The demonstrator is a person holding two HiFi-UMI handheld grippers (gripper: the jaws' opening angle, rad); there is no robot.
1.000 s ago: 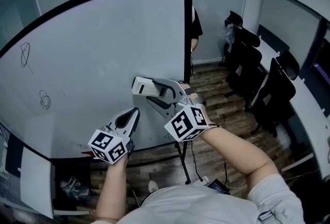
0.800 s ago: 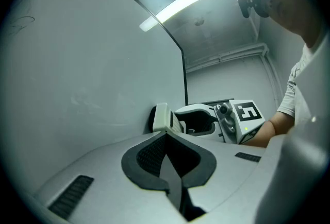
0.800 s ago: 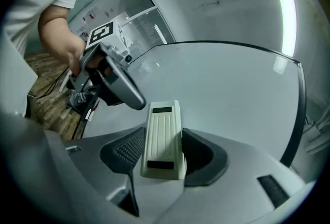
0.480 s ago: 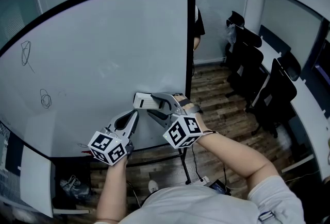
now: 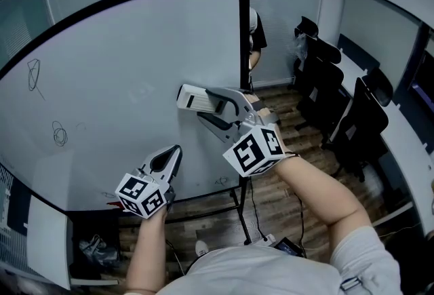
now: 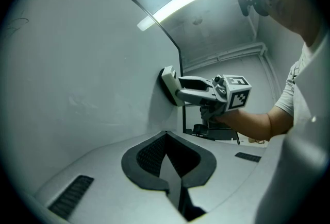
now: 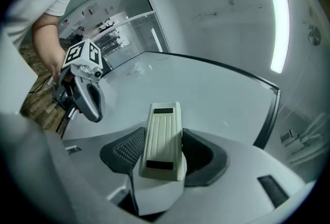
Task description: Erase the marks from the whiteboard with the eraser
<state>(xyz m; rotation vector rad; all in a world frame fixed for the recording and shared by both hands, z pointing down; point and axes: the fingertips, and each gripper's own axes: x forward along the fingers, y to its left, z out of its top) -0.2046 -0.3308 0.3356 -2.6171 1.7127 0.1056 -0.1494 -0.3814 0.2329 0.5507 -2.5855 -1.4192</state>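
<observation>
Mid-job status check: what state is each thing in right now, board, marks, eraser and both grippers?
Large white whiteboard: upright, mostly clean.
Black scribbled marks: unerased, at its left side.
Cream ribbed plastic eraser: gripped, flat against the whiteboard.
Right gripper: shut on the eraser.
Left gripper: shut, empty.

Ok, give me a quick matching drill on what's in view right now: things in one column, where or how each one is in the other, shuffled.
Things:
1. eraser
2. left gripper
3. scribbled marks
4. office chairs

Places or states:
a. far left part of the whiteboard
b. clamped in the right gripper, pressed against the board
c. jaws together, nothing between them, low near the board
d. along the right side of the room

Pairs: 1-b, 2-c, 3-a, 4-d
</observation>
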